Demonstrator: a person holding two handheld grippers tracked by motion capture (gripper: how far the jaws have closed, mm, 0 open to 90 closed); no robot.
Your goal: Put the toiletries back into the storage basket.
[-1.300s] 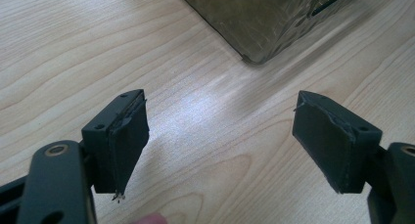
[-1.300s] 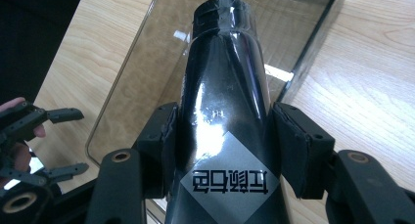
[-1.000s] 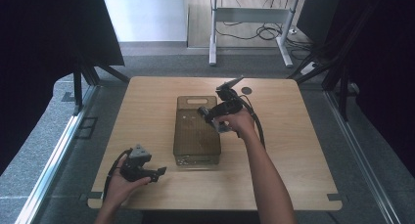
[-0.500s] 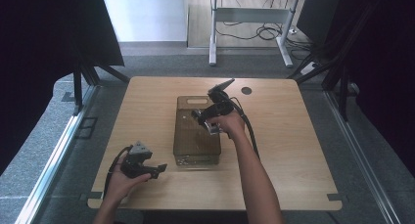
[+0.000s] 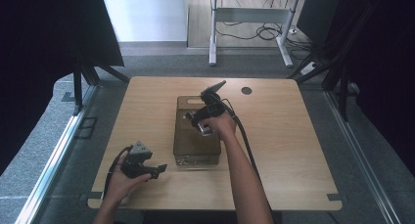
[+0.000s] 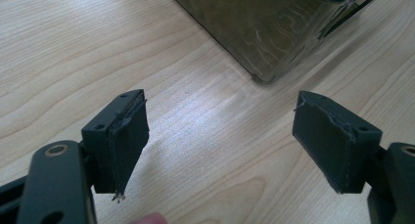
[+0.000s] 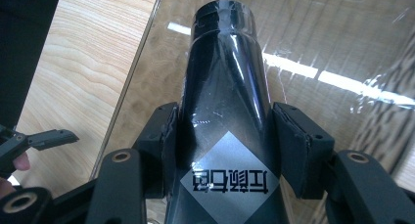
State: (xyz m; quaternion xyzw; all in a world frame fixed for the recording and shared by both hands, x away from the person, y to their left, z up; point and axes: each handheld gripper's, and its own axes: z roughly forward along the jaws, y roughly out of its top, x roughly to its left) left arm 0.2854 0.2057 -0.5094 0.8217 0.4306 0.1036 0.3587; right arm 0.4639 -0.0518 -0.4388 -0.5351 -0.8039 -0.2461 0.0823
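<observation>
Right gripper (image 5: pixel 201 117) with tube (image 7: pixel 226 97), now lower

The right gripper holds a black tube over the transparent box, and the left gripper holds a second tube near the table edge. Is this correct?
Not quite. The left gripper holds nothing: the left gripper view shows its jaws open over bare table. The right gripper does hold the black tube over the transparent box.

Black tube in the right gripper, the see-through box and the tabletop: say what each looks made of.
Black tube: glossy, probably plastic; sharp highlights run along it, with a grey diamond label.
Box: clear, brown-tinted, likely plastic; the wood grain shows through its wall.
Tabletop: light wood or wood-look laminate, with visible grain and a soft sheen.
</observation>
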